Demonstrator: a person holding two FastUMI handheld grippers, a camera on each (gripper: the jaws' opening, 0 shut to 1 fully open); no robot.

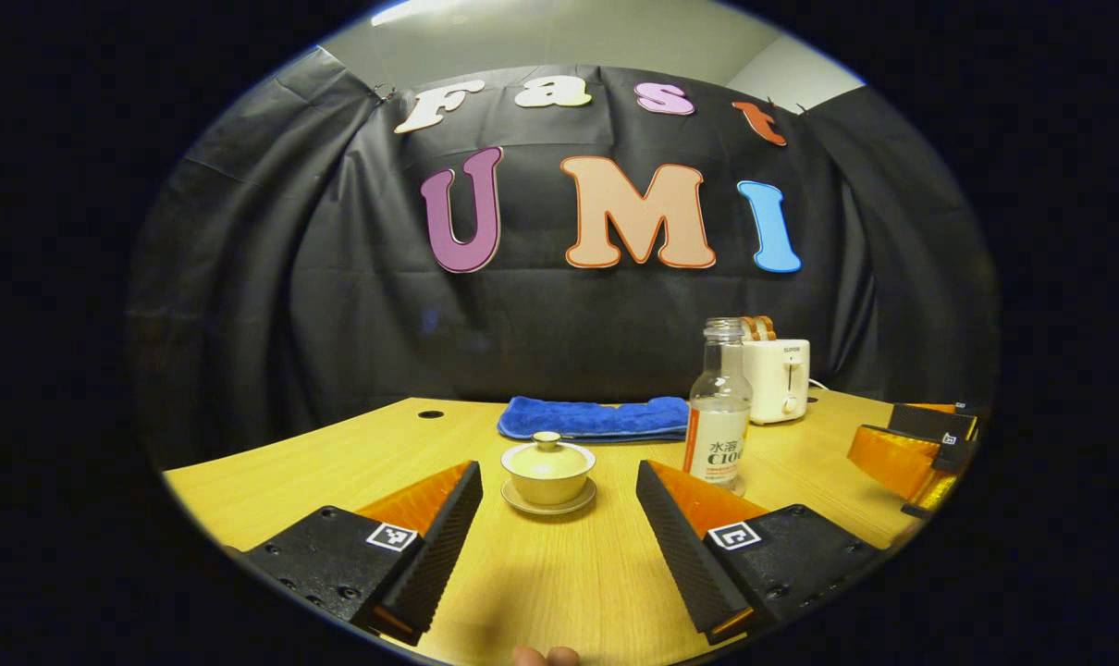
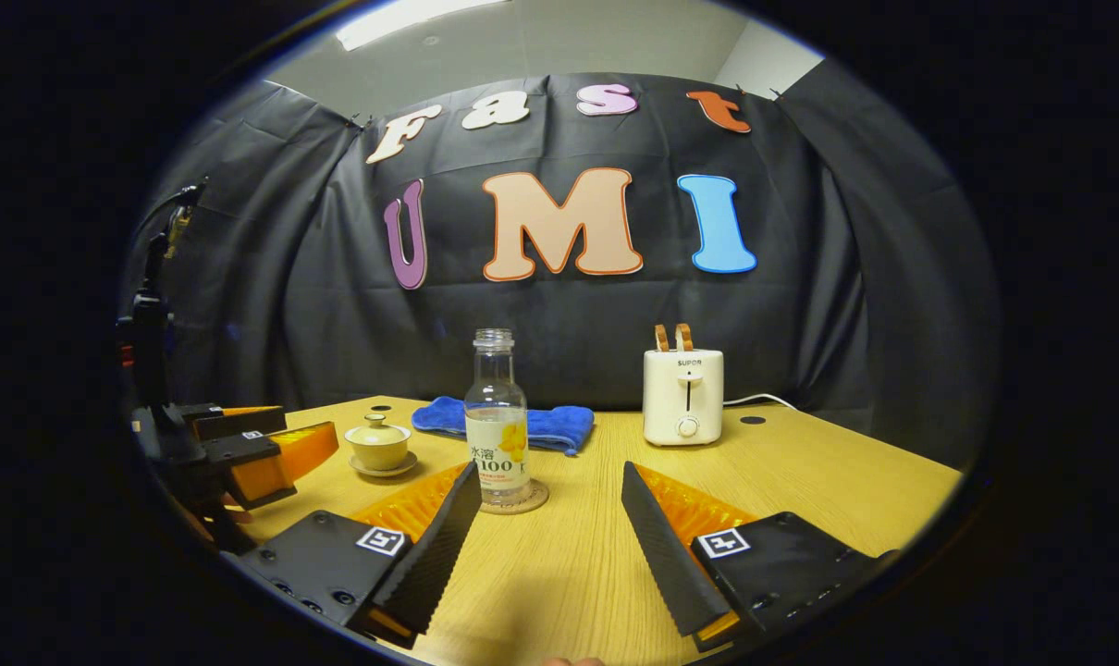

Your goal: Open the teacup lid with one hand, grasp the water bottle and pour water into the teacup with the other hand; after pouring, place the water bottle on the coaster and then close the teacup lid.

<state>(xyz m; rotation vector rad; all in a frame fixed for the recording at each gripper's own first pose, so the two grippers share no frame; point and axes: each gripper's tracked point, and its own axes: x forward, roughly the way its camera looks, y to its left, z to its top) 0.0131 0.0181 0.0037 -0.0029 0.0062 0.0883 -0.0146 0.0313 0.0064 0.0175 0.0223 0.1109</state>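
A pale yellow teacup point(image 1: 548, 476) with its lid point(image 1: 547, 452) on sits on a saucer, straight ahead of my open left gripper point(image 1: 559, 490), a short way beyond its fingertips. A clear water bottle point(image 1: 718, 416) without a cap stands upright to the cup's right. In the right gripper view the bottle point(image 2: 497, 421) stands on a round coaster point(image 2: 515, 499), just beyond my open right gripper point(image 2: 550, 486) and a little left of its middle. The teacup point(image 2: 378, 445) lies further left, next to the left gripper point(image 2: 264, 453).
A folded blue towel point(image 1: 595, 418) lies at the back of the wooden table point(image 1: 559, 583). A white toaster point(image 2: 682, 395) with two slices in it stands at the back right, its cord trailing right. The right gripper point(image 1: 920, 453) appears at the right edge of the left gripper view.
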